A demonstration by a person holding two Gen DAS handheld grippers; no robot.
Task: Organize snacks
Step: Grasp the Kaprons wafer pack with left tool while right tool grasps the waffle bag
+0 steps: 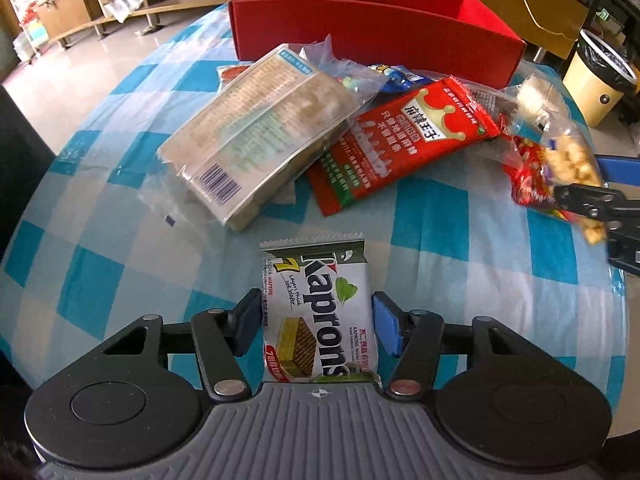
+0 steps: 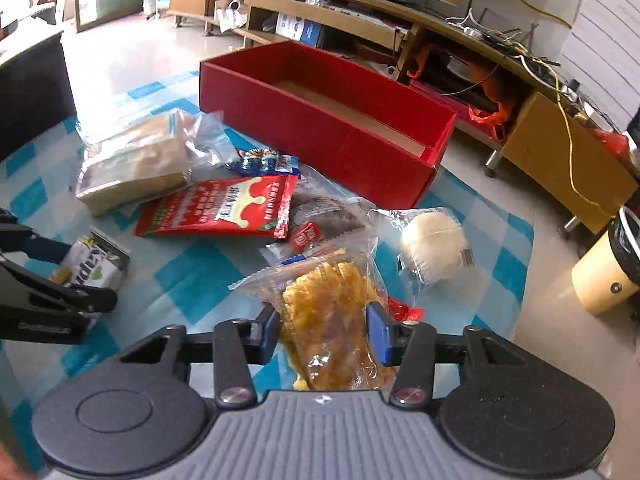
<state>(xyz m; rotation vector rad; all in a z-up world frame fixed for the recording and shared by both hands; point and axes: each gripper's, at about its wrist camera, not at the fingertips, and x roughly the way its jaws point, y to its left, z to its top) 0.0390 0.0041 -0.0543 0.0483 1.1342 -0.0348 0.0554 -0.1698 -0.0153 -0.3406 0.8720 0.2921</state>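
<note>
Left wrist view is showing the left gripper (image 1: 318,322) clamping a white Kaprons wafer packet (image 1: 320,312) at lower centre, while the right gripper (image 2: 322,330) is pinching a clear bag of yellow crisps (image 2: 328,320), so both loads are probably awaiting carrying up into the open red cardboard box (image 2: 320,120) at upper centre.

Wafer pack (image 1: 320,312) lies between the left gripper's fingers (image 1: 390,326); ahead of them the biscuit pack (image 1: 256,132) rests partly on the flat pouch (image 1: 396,140) — box (image 1: 372,36) beyond both. Crisps bag (image 2: 328,320) sits between the right gripper's fingers (image 2: 378,332); wrapped bun (image 2: 434,248) ahead-right.
</note>
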